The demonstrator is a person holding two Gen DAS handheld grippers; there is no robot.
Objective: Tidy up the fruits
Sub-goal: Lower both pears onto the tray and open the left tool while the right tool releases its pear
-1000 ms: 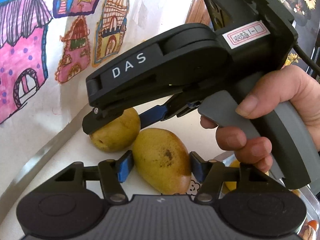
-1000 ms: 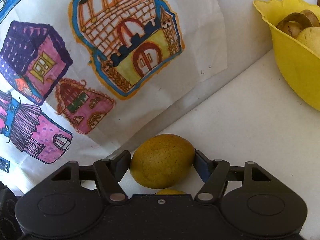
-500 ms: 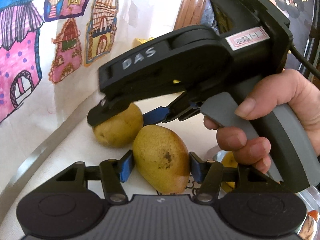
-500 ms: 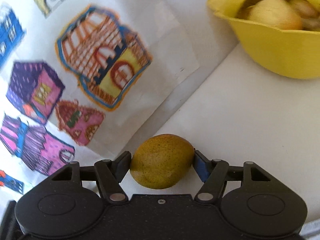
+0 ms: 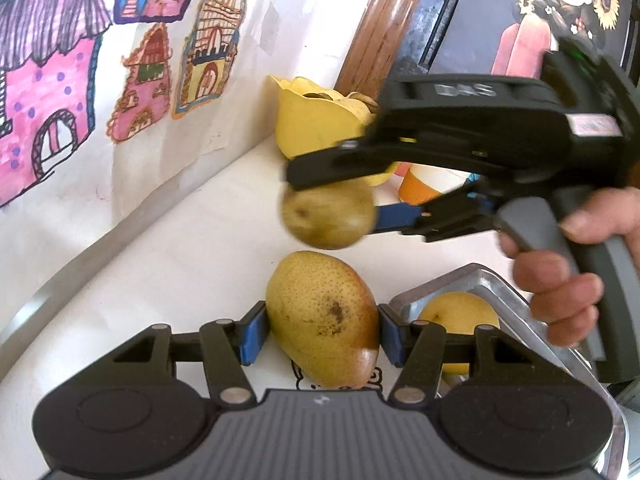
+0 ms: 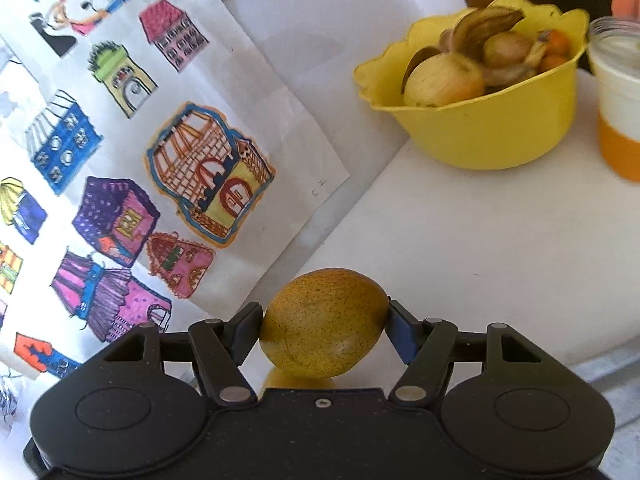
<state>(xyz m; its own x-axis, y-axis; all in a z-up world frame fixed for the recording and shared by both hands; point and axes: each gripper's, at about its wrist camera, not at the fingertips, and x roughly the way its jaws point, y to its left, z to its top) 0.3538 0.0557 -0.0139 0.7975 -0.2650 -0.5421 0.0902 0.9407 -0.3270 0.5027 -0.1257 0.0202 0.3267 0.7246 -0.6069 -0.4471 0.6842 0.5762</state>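
My left gripper [image 5: 322, 334] is shut on a yellow-brown pear [image 5: 324, 320] with a dark spot, just above the white table. My right gripper [image 6: 324, 326] is shut on a rounder yellow-brown pear [image 6: 324, 322] and holds it in the air; in the left wrist view that pear [image 5: 328, 214] hangs ahead of mine, between the right gripper's fingers. A yellow bowl [image 6: 480, 128] with several fruits stands at the back by the wall, and shows in the left wrist view [image 5: 316, 120] too.
A metal tray [image 5: 476, 276] at the right holds a yellow fruit [image 5: 458, 316]. An orange and white cup [image 6: 618, 108] stands right of the bowl. A wall with children's drawings [image 6: 208, 172] runs along the left. The white table [image 6: 460, 248] lies between.
The right gripper has lifted its pear off the table and carried it up and to the right, towards the yellow bowl. My left gripper stays shut on its pear.
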